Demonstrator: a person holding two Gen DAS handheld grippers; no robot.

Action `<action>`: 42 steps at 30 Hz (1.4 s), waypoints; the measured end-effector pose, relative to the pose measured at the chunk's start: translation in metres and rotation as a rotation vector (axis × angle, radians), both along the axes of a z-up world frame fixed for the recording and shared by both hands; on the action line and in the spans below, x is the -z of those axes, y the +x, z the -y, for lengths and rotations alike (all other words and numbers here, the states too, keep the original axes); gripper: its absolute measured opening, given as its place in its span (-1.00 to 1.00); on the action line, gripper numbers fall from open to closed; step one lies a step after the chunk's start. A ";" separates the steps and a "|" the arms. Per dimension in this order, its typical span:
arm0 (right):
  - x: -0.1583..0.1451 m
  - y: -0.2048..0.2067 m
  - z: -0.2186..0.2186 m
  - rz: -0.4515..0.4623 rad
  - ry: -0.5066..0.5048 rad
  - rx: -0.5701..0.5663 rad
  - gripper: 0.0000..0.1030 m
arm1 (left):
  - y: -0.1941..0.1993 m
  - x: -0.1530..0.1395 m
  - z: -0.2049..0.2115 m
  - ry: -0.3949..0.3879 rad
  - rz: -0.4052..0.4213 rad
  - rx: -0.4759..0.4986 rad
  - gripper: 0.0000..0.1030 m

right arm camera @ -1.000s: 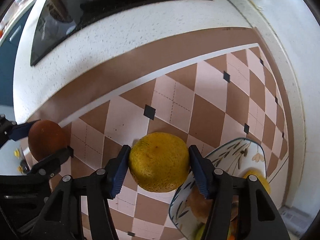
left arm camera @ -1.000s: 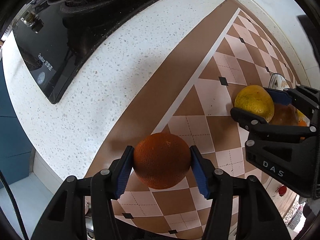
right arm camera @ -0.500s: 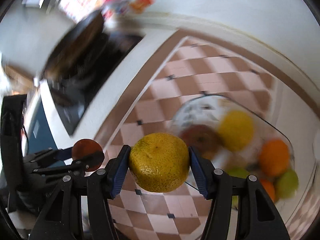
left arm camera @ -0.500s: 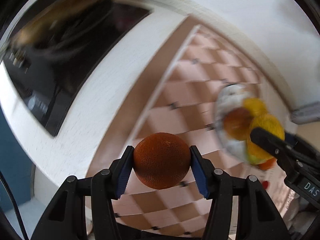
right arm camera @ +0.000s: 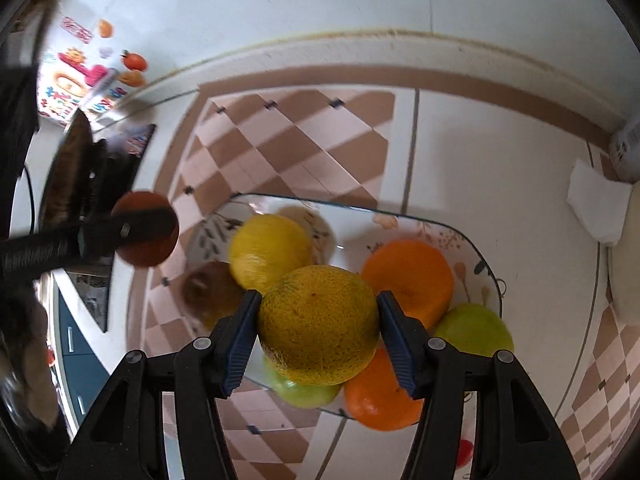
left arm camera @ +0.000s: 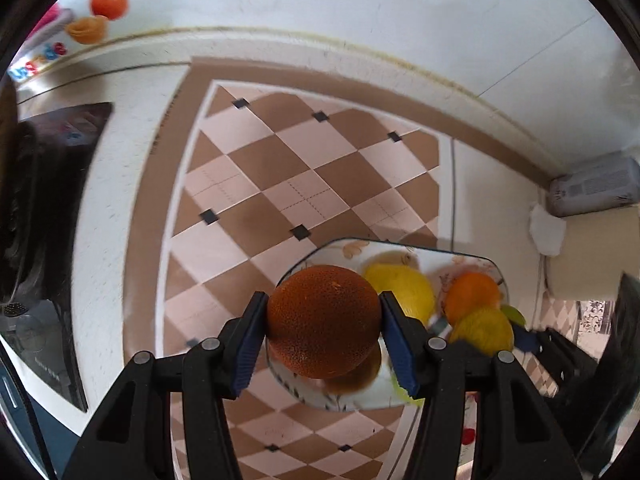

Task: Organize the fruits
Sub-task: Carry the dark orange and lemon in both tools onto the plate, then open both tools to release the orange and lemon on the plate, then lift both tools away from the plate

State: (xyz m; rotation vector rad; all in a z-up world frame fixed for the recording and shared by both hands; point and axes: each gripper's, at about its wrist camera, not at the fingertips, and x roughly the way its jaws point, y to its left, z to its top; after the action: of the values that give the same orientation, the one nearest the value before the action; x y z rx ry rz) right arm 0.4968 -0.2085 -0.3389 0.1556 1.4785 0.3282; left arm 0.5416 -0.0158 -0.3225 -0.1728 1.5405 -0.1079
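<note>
Both wrist views downward, sharing fruit plate (left arm camera: pixel 494 261), slightly blurred

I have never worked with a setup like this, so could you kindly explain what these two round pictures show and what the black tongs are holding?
No robot arm is here: a person holds a two-finger gripper in each hand, and a fisheye camera on each looks forward along its fingers, hence the round pictures.

The left camera's picture shows the left gripper clamped on a dark reddish-brown orange. The right camera's picture shows the right gripper clamped on a yellow-green orange.

Both hang above a patterned glass plate on a mat of brown and pink diamonds on the kitchen counter. The plate already holds a yellow fruit, orange ones, green ones and a brown one. A black cooktop lies to the left.
</note>
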 end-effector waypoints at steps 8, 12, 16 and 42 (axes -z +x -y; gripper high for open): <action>-0.004 -0.001 -0.002 0.008 -0.046 0.008 0.69 | 0.016 0.043 0.004 -0.011 -0.145 0.015 0.06; -0.009 -0.005 0.003 0.016 -0.099 0.023 0.77 | 0.015 0.039 0.001 -0.021 -0.136 0.007 0.41; -0.016 -0.010 0.012 0.033 -0.148 0.053 0.81 | 0.010 0.027 0.000 -0.006 -0.108 0.020 0.71; -0.096 -0.131 0.050 0.161 -0.247 0.249 0.81 | -0.148 -0.091 0.021 0.202 0.296 0.034 0.71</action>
State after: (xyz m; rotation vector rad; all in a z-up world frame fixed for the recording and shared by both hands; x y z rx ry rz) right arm 0.3660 -0.2584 -0.2429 0.1104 1.3103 -0.0438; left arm 0.3934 -0.0372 -0.2316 0.0297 1.2500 -0.0029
